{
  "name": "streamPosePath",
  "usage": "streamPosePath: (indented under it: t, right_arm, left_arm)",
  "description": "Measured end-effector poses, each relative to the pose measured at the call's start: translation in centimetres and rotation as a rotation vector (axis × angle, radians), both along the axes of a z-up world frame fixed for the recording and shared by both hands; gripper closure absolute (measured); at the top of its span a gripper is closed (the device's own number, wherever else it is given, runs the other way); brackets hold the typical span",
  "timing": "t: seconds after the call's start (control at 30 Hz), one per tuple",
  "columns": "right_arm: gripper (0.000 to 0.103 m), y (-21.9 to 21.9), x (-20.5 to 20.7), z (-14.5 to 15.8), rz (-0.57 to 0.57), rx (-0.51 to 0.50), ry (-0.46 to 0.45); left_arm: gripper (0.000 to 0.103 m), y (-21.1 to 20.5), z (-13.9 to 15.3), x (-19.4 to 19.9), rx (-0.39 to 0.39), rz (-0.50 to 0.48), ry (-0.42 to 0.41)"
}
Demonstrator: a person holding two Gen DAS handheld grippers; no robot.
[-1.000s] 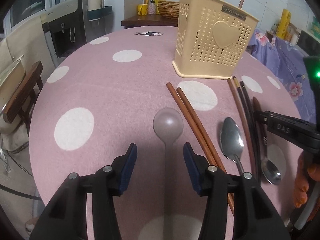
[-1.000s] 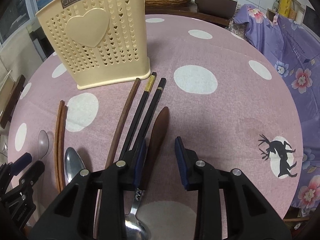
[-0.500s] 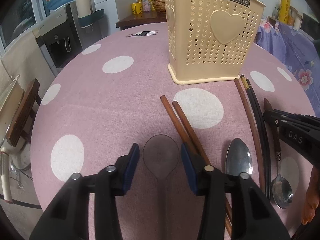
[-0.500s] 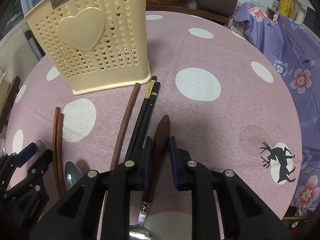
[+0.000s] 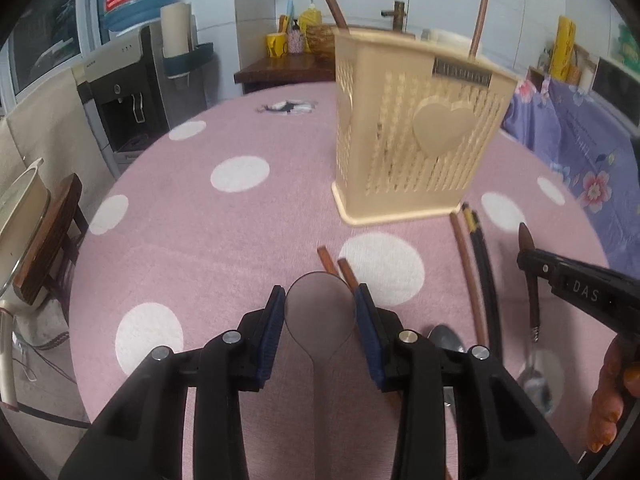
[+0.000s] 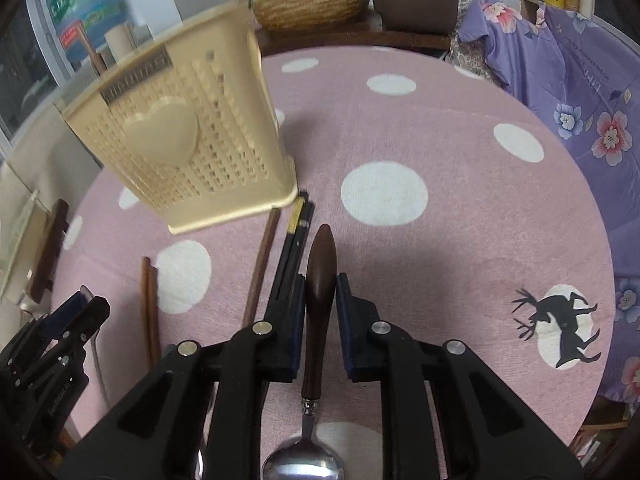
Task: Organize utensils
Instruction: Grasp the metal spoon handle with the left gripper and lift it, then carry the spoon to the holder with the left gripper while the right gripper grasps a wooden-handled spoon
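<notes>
My left gripper (image 5: 320,318) is shut on the bowl of a translucent grey plastic spoon (image 5: 320,316), lifted above the pink dotted table (image 5: 192,240). My right gripper (image 6: 320,304) is shut on the dark wooden handle of a metal spoon (image 6: 319,280), also lifted; the spoon shows in the left wrist view (image 5: 530,280). The cream perforated utensil holder (image 5: 416,140) stands at the table's middle, also in the right wrist view (image 6: 188,152). On the table lie brown chopsticks (image 5: 334,266), a long brown stick (image 6: 262,268), black chopsticks (image 6: 294,240) and a steel spoon (image 5: 446,342).
A water dispenser (image 5: 124,96) and a chair (image 5: 44,248) stand to the left of the table. A side table with bottles and a woven basket (image 6: 312,4) is behind it. A purple floral cloth (image 6: 580,80) lies at the right.
Both grippers closed on their spoons and rose from the table toward the holder. The right jaws narrowed onto the wooden handle; the left jaws closed on the plastic spoon's bowl.
</notes>
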State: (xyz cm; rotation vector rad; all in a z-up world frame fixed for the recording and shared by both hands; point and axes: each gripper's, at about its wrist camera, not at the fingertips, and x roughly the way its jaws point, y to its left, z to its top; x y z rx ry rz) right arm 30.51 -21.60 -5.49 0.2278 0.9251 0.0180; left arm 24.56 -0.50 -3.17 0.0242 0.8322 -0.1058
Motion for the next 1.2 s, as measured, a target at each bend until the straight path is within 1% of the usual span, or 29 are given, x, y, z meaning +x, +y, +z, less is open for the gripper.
streamPosePath:
  t: [0.1,0.27,0.33,0.43,0.63,0.9,1.07,1.2]
  right_arm:
    - [0.087,-1.0,-1.3,2.2,-0.01,0.017,-0.085]
    - [0.087,-2.4,-3.7,5.6,0.0,0.002,-0.214]
    - [0.087,-2.9,-4.4,6.4,0.008,-0.003,-0.251]
    - [0.087,-3.1,-5.5,7.2,0.016,-0.002,-0.289]
    - [0.087,-3.4,-6.0,7.8,0.02,-0.003,-0.297]
    - [0.087,-3.5,-6.4,8.4,0.029,0.002,-0.31]
    - [0.087,-3.1,-6.2,9.8,0.055,0.011,-0.325]
    - [0.087,-2.6,-5.5,12.5,0.079,0.016,-0.359]
  left_arm:
    - [0.067,0.4,2.0,-0.5,-0.035,0.002,-0.055]
    - [0.067,1.5,5.3,-1.5,-0.099,0.018,-0.159]
    - [0.067,1.9,6.3,-1.7,-0.117,0.024,-0.192]
    - [0.067,1.9,6.9,-1.8,-0.121,0.031,-0.215]
    - [0.067,1.8,6.4,-1.5,-0.119,0.031,-0.212]
    - [0.067,2.3,7.2,-1.9,-0.123,0.028,-0.235]
    - [0.067,2.2,8.4,-1.6,-0.146,0.005,-0.247]
    - [0.067,2.0,11.0,-1.2,-0.175,-0.011,-0.296]
